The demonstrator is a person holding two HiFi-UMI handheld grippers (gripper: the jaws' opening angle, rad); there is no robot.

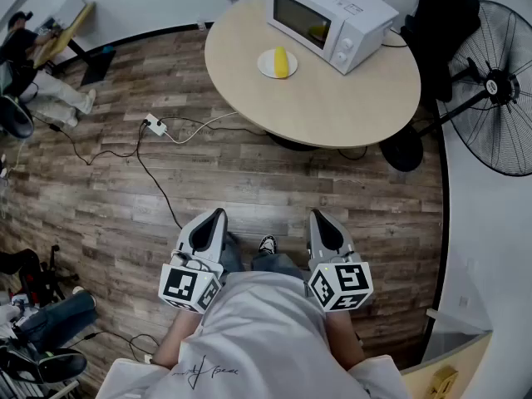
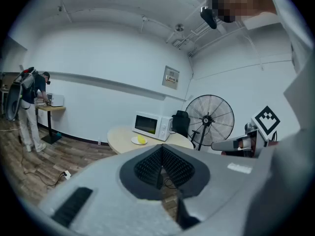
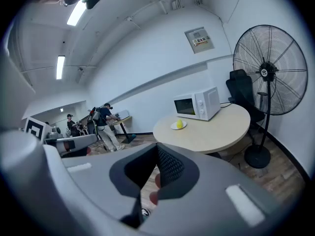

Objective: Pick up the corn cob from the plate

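The yellow corn cob (image 1: pixel 282 61) lies on a small white plate (image 1: pixel 266 65) on the round beige table (image 1: pixel 332 106), just in front of the microwave. Both grippers are far from it, held low over the floor in front of the person's body. My left gripper (image 1: pixel 216 216) and right gripper (image 1: pixel 317 216) point towards the table, each with its jaws together and nothing between them. The left gripper view shows the corn cob (image 2: pixel 141 140) small and distant beyond its shut gripper (image 2: pixel 161 173). The right gripper view shows the corn cob (image 3: pixel 180 124) past its own shut gripper (image 3: pixel 156 173).
A white microwave (image 1: pixel 332 17) stands at the table's back. A large black pedestal fan (image 1: pixel 490 86) and a dark chair (image 1: pixel 445 23) stand to the right. A white power strip (image 1: pixel 155 125) and cables lie on the wood floor. A person (image 1: pixel 33 65) works at a desk far left.
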